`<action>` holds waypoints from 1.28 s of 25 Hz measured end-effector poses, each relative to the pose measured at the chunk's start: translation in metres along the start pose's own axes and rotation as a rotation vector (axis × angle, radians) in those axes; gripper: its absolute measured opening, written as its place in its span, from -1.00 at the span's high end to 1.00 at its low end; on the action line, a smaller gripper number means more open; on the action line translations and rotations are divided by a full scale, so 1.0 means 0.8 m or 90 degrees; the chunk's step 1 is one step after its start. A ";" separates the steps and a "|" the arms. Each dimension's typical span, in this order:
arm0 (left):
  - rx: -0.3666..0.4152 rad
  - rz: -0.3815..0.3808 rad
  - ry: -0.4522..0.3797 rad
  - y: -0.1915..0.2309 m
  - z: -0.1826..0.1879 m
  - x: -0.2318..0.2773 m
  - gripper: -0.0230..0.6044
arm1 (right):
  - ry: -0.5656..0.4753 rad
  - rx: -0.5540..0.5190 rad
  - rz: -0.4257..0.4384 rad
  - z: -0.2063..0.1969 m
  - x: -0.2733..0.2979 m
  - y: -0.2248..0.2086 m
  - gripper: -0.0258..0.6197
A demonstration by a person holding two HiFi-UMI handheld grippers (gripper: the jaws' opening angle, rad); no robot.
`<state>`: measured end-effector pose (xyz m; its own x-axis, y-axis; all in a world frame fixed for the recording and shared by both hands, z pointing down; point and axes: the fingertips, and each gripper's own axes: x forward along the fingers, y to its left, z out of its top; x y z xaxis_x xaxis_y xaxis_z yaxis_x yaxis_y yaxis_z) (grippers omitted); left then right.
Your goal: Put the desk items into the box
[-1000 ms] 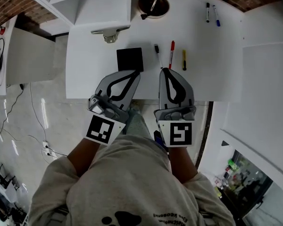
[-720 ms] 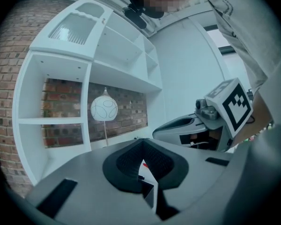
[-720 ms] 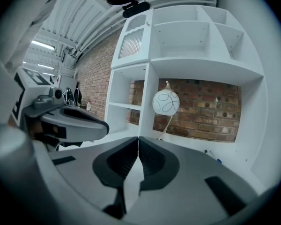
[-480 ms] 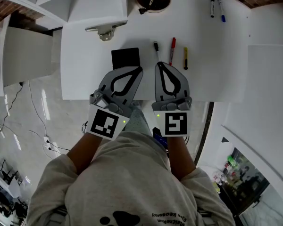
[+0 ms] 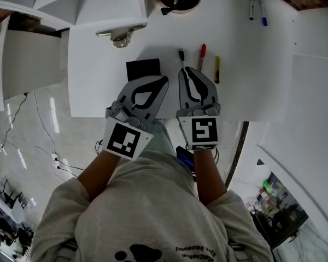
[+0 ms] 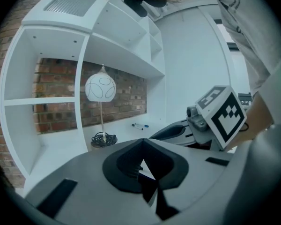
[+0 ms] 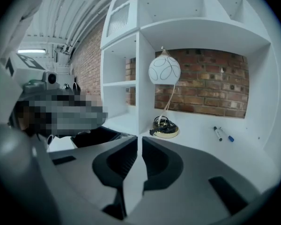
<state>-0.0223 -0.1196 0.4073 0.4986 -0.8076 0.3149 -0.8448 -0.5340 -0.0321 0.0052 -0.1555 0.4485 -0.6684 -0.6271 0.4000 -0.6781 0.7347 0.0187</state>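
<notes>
The desk (image 5: 251,86) is white. On it are a black pad (image 5: 142,69), a red pen (image 5: 201,51) and a yellow pen (image 5: 217,70). The left hand-held gripper (image 5: 164,81) and right hand-held gripper (image 5: 182,70) are grey, with black-and-white square-patterned cubes.

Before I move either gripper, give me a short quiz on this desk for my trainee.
1. True or false: the right gripper's jaws are together with nothing between them.
2. How many pens lie in the row just beyond the right gripper?
3. What lies closest beyond the left gripper? A black box, B lamp base, C blue marker.
Key: 1 true; 2 three; 3 A.
</notes>
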 end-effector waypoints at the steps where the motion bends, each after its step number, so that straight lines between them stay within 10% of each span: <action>1: -0.006 0.000 0.005 0.001 -0.001 0.002 0.91 | 0.015 0.000 0.002 -0.007 0.004 -0.002 0.86; 32: -0.041 -0.002 0.036 0.022 -0.010 0.018 0.91 | 0.410 0.066 0.010 -0.156 0.090 -0.037 0.65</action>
<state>-0.0316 -0.1386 0.4185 0.4914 -0.7896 0.3676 -0.8547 -0.5184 0.0291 0.0155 -0.1900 0.5909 -0.3836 -0.3113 0.8694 -0.7173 0.6934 -0.0682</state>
